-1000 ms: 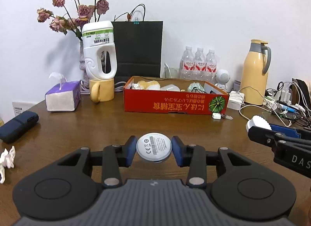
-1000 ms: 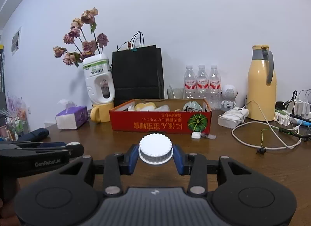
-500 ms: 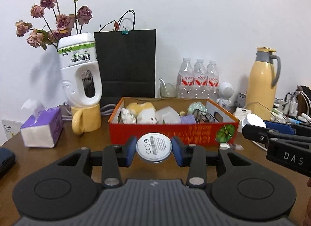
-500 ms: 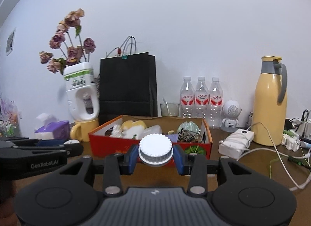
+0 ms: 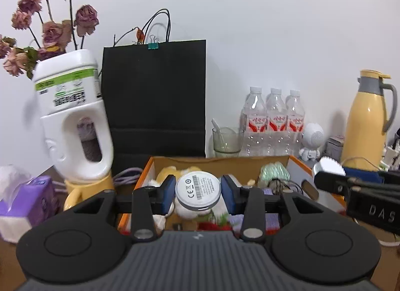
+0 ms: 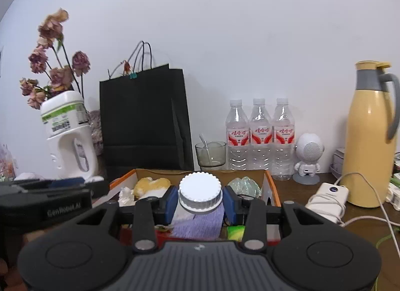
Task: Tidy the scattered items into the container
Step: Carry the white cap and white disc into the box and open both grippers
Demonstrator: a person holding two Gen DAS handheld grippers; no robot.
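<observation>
The brown wooden table (image 6: 312, 191) carries a crowd of things along the white wall. Biggest of them is the black paper bag (image 5: 155, 98) at the far side, a green binder clip on its top edge. Right of it stands the yellow thermos jug (image 6: 370, 141) with its grey handle, far right on the table. On the left a white detergent bottle (image 5: 72, 121) sits tilted on a yellow mug (image 5: 82, 188), dried roses (image 5: 47, 26) rising behind it. Front and centre is the orange cardboard box (image 5: 220, 159), open-topped and already holding a yellow plush toy (image 6: 150, 184), a pale green bundle (image 6: 243, 183) and a folded purple cloth (image 6: 200, 223). Behind the box stand three water bottles (image 6: 260, 136) in a row, a glass with a spoon (image 6: 211, 153) to their left, a small white robot figurine (image 6: 307, 158) to their right. A purple tissue pack (image 5: 25, 203) lies at the near left, a white charger with its cable (image 6: 330, 198) at the near right. Both grippers hang over the box's near edge, side by side. The left gripper (image 5: 198, 192) is clamped on a round white puck with a barcode label (image 5: 198, 189), blue pads pressing both sides. The right gripper (image 6: 200, 201) is clamped on a ribbed white bottle cap (image 6: 200, 193), directly above the purple cloth.
</observation>
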